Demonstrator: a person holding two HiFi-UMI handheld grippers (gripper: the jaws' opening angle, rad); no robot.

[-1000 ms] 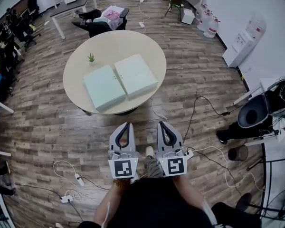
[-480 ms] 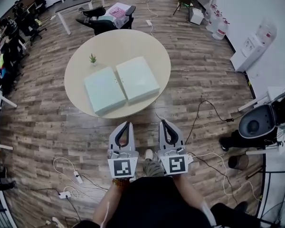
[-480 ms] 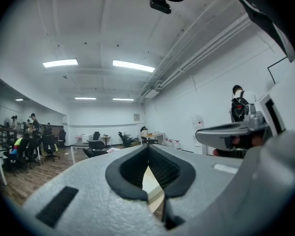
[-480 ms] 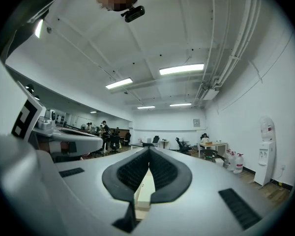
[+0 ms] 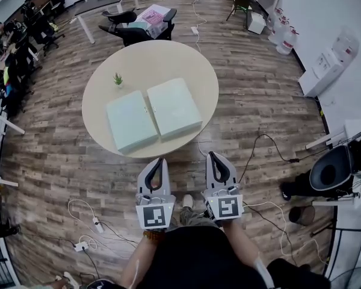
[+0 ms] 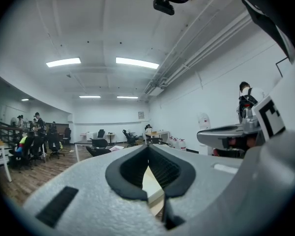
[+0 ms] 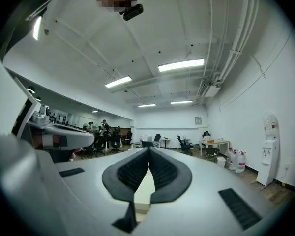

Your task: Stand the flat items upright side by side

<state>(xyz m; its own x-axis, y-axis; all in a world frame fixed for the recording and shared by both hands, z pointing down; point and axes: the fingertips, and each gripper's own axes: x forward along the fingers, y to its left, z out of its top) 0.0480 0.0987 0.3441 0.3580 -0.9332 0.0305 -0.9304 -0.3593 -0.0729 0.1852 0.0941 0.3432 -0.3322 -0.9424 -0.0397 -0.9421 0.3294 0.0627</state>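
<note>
Boxes (image 5: 130, 121) flat on the table (image 5: 150, 56), side by side, left gripper (image 5: 161, 160) and right gripper (image 5: 212, 155) just off the table, jaws pressed together, empty

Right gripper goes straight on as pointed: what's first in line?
Free wood floor ahead of the right gripper, then probably the round table's near rim; height is unclear, it may clear the top.

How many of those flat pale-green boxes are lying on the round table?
2. The left box lies in front of the small potted plant; the right box lies close beside it. Nothing seems hidden.
</note>
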